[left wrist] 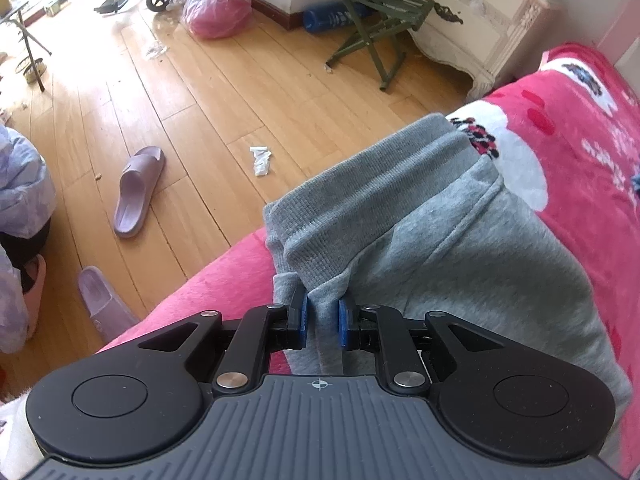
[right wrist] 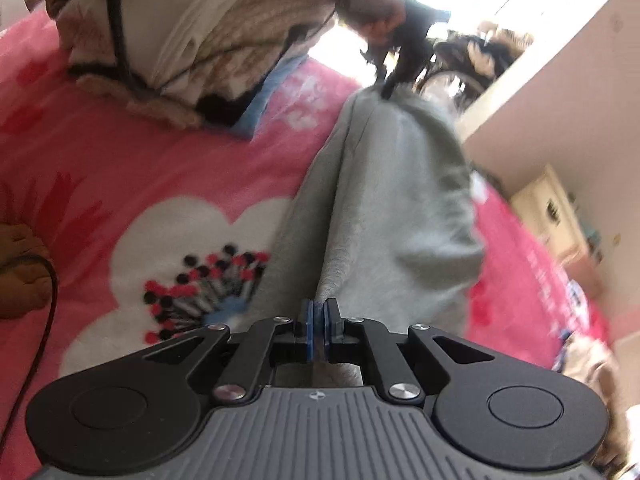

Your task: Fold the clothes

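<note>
A grey sweat garment [left wrist: 440,260] with a ribbed band [left wrist: 360,200] lies on a pink flowered blanket [left wrist: 580,184] near the bed's edge. My left gripper [left wrist: 322,316] is shut on a bunched fold of it just below the ribbed band, with cloth filling the gap between the blue pads. In the right wrist view the grey garment [right wrist: 392,208] runs away from me in a long strip over the blanket [right wrist: 100,152]. My right gripper [right wrist: 319,320] is shut on its near edge. At the far end, a hand [right wrist: 372,8] holds the left gripper [right wrist: 394,78] on the cloth.
Past the bed edge there is a wooden floor [left wrist: 180,92] with two purple slippers [left wrist: 138,192], a scrap of paper [left wrist: 260,160], a green folding stool [left wrist: 380,16] and a cream cabinet [left wrist: 480,20]. A pile of beige clothes [right wrist: 192,40] sits on the blanket. A bare foot [right wrist: 20,272] rests at left.
</note>
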### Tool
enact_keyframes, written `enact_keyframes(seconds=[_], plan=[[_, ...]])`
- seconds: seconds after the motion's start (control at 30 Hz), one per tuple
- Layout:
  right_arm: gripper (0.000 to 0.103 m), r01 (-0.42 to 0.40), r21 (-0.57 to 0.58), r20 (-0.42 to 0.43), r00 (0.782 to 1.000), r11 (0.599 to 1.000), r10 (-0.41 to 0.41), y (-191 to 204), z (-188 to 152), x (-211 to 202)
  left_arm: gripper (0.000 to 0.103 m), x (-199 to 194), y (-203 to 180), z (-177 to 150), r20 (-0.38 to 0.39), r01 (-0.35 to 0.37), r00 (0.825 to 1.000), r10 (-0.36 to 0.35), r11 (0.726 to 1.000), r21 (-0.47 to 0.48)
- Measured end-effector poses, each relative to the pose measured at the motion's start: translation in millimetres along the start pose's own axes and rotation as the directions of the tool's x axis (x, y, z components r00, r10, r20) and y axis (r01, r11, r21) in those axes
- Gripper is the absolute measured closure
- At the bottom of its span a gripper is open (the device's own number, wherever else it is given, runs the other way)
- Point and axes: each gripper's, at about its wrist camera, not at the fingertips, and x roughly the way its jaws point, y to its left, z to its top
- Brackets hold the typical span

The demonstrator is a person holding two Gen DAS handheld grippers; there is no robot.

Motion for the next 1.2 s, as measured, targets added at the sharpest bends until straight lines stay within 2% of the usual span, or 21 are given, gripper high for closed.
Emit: enact_keyframes(seconds=[0.1, 0.13, 0.17, 0.2, 0.23, 0.3, 0.4, 0.47, 0.57, 0.67, 0.7, 0.77, 0.87, 1.03, 1.2], plan=[[0.094, 0.045, 0.0, -0.046, 0.998, 0.999, -0.045, 8, -9, 18, 0.083, -2, -6, -2, 0.014, -0.024, 1.0, 0.024, 0.999, 0.044], [0.094, 0.049, 0.021, -0.061, 0.997, 0.999, -0.048, 6, -10, 20, 0.078, -3, -7, -3, 0.016, -0.031, 0.999, 0.03, 0.998, 0.056], [0.093, 0.048, 0.047, -0.074, 0.996, 0.998, -0.044, 2, -11, 21, 0.068, -6, -8, -3, 0.016, -0.046, 0.999, 0.045, 0.997, 0.06], [0.091, 0.045, 0.07, -0.08, 0.996, 0.996, -0.04, -1, -11, 20, 0.064, -9, -8, -2, 0.015, -0.062, 0.998, 0.061, 0.996, 0.061], [0.084, 0.043, 0.089, -0.073, 0.997, 0.995, -0.036, -4, -11, 16, 0.062, -13, -7, -2, 0.009, -0.067, 0.998, 0.067, 0.996, 0.059], [0.073, 0.043, 0.123, -0.057, 0.998, 0.991, -0.036, -9, -10, 5, 0.062, -25, -5, 1, 0.015, -0.06, 0.998, 0.059, 0.997, 0.047], [0.072, 0.057, 0.164, -0.024, 0.998, 0.985, -0.054, -15, -8, -11, 0.062, -53, -8, 3, 0.065, -0.035, 0.997, 0.032, 0.998, 0.046], [0.072, 0.066, 0.181, 0.026, 0.997, 0.981, -0.072, -16, -6, -22, 0.062, -75, -20, -2, 0.097, 0.008, 0.995, -0.017, 0.995, 0.098], [0.074, 0.05, 0.184, 0.127, 0.989, 0.982, -0.074, -13, 3, -29, 0.062, -95, -45, -20, 0.084, 0.081, 0.992, -0.099, 0.977, 0.199], [0.089, 0.051, 0.124, 0.18, 0.981, 0.991, -0.073, -5, 17, -17, 0.062, -98, -70, -43, 0.022, 0.133, 0.989, -0.146, 0.947, 0.293], [0.094, 0.044, 0.11, 0.188, 0.98, 0.993, -0.064, -3, 22, -9, 0.062, -94, -77, -50, 0.002, 0.136, 0.99, -0.144, 0.937, 0.323], [0.096, 0.026, 0.107, 0.191, 0.981, 0.994, -0.046, -3, 29, 7, 0.062, -85, -93, -65, -0.039, 0.142, 0.99, -0.138, 0.914, 0.381], [0.098, 0.019, 0.127, 0.167, 0.985, 0.992, -0.04, -8, 35, 31, 0.063, -65, -107, -84, -0.064, 0.115, 0.993, -0.097, 0.885, 0.452], [0.098, 0.002, 0.251, 0.069, 0.997, 0.968, -0.02, -26, 28, 72, 0.063, -39, -111, -97, -0.074, 0.084, 0.996, -0.054, 0.859, 0.504], [0.098, -0.021, 0.274, 0.13, 0.991, 0.961, -0.015, -32, 31, 65, 0.063, -37, -107, -97, -0.073, 0.091, 0.995, -0.061, 0.848, 0.523]])
